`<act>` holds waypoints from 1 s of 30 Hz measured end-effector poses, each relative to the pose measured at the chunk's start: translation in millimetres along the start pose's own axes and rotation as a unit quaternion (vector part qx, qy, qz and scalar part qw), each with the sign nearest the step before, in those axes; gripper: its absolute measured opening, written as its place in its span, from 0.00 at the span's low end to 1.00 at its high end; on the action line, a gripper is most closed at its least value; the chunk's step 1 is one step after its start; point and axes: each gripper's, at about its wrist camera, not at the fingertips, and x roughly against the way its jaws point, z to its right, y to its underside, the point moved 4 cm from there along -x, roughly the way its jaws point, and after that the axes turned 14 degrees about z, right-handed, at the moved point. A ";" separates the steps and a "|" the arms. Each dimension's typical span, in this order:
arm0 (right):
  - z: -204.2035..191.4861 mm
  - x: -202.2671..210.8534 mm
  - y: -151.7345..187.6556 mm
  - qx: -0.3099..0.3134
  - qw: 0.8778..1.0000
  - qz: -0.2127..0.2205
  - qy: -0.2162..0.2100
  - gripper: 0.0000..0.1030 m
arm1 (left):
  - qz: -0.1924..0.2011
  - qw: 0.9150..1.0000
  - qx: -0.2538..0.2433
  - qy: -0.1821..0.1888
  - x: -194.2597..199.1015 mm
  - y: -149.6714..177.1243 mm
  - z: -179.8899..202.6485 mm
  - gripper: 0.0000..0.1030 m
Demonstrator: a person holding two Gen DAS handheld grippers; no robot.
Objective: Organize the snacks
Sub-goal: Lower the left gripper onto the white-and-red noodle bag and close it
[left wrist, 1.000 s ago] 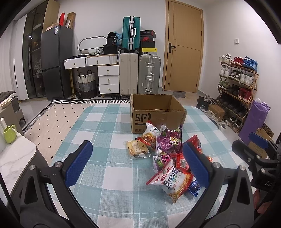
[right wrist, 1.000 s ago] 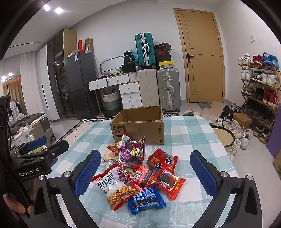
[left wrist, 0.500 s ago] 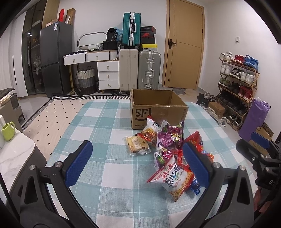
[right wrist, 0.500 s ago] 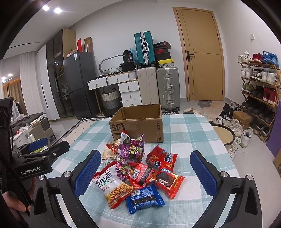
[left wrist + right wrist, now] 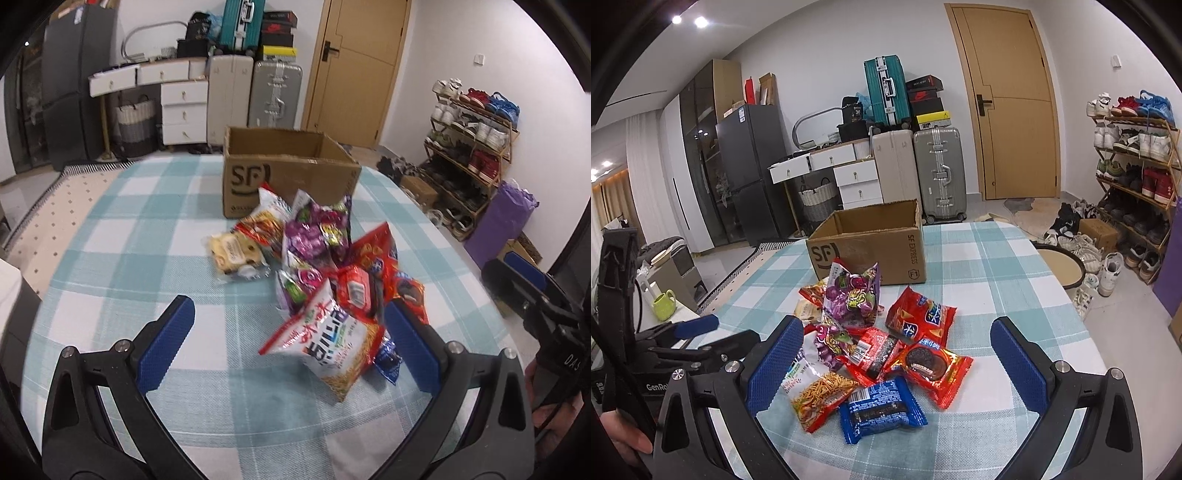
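A heap of snack packets lies on the checked tablecloth (image 5: 122, 236) in front of an open brown SF cardboard box (image 5: 286, 177) (image 5: 871, 245). The heap holds a white noodle bag (image 5: 328, 343) (image 5: 816, 391), a purple grape candy bag (image 5: 316, 229) (image 5: 851, 295), a pale cake packet (image 5: 234, 253), red bags (image 5: 918, 315), a red cookie packet (image 5: 932, 365) and a blue cookie packet (image 5: 881, 408). My left gripper (image 5: 291, 343) is open just above the table, close to the noodle bag. My right gripper (image 5: 897, 360) is open over the cookie packets. Neither holds anything.
The box stands at the table's far side. A round stool (image 5: 1062, 267) and a shoe rack (image 5: 1134, 170) are right of the table. Suitcases (image 5: 938, 173), white drawers (image 5: 857, 181) and a dark fridge (image 5: 746, 170) line the far wall. A green mug (image 5: 663, 302) sits on a side counter.
My left gripper has tilted down and moved closer to the snack heap. My right gripper has edged forward over the packets. Both stay open; no packet has moved.
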 end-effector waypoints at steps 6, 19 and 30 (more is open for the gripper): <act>8.0 -11.6 12.8 -0.012 1.000 -0.015 -0.007 1.00 | -0.038 0.998 0.025 0.031 -26.6 18.5 2.2 0.99; 24.8 -36.4 34.2 -0.032 0.999 -0.040 -0.014 1.00 | -0.077 0.992 0.058 0.077 -63.5 36.3 5.1 0.88; 27.0 -47.4 43.0 -0.038 0.998 -0.052 -0.018 1.00 | -0.086 0.985 0.079 0.129 -66.2 42.4 3.6 0.49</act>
